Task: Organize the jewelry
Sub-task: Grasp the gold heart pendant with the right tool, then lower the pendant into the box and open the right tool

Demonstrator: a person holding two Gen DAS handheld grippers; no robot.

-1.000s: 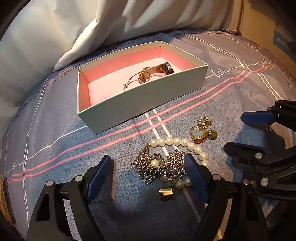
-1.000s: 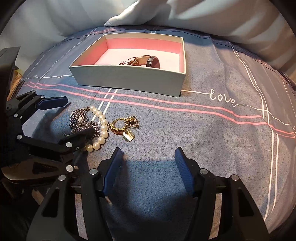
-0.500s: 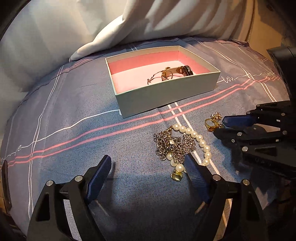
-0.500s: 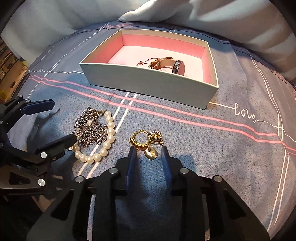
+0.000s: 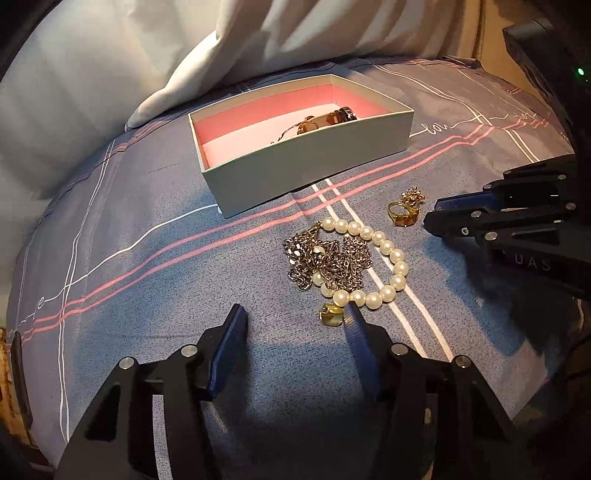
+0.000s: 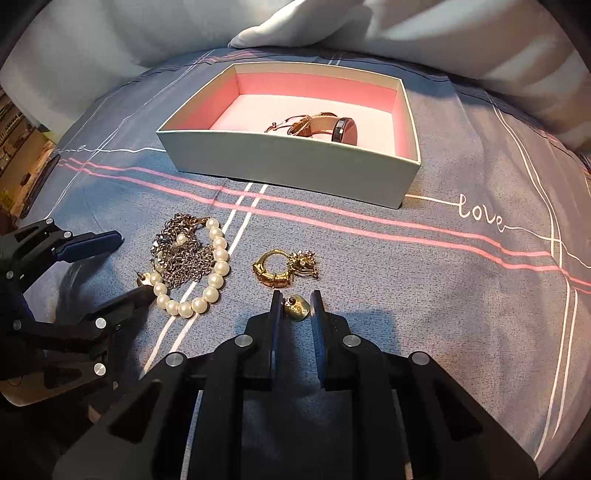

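- My right tongs (image 6: 295,306) are narrowed around a small gold charm (image 6: 296,307) lying on the bed (image 6: 424,295); their blue pads (image 6: 275,314) sit just beside it on either side, and I cannot tell whether they actually touch it.
- The charm is a rounded, shiny gold piece with a dark dot near its top.
- Just beyond it lies a gold ring (image 6: 272,271) set with amber stones along its near edge, touching a sparkly gold cluster (image 6: 304,263) on its right.
- My left tongs (image 5: 293,325) are spread wide and hold nothing; the right fingertip (image 5: 356,325) rests against the near end of the pearl strand (image 5: 384,258).
- The pearls are round, cream-white beads in an open loop, tangled with a silver-grey chain (image 5: 328,258) piled inside the loop.
- A second small gold piece (image 5: 331,314) lies at the near end of the pearls, just beside that fingertip.
- The box (image 6: 288,162) is open, pale on the outside and pink inside, and stands on the bed beyond the loose jewelry, well apart from it.
- Inside the box lies a watch (image 6: 345,131) with a dark round face on edge and a rose-gold band, near the right half of the floor.
- The bed cover is grey-blue with pink and white stripes and the word "love" in white script.
- White pillows (image 6: 443,33) lie behind the box.
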